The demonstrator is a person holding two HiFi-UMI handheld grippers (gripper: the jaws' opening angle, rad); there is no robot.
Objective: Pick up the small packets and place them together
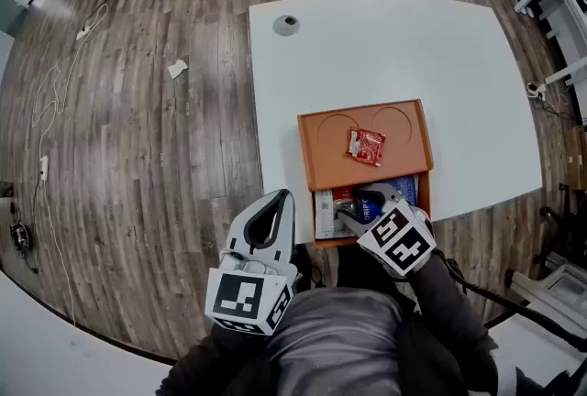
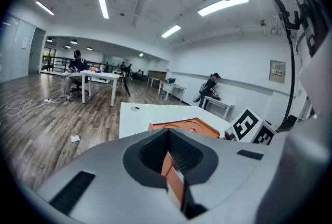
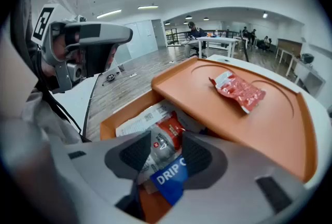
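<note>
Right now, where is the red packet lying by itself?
Head view, right of centre: the red packet lies near the middle of the orange tray, just beyond the box that the right hand-held gripper reaches into.

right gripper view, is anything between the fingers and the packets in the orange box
Nothing visible. The right gripper hangs open directly over the blue packet and the red-and-silver packet; the orange tray covers only the box's far part.

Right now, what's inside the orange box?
A white packet, a red-and-silver packet and a blue packet show in the orange box. The orange tray covers its far part, so anything there is hidden.
</note>
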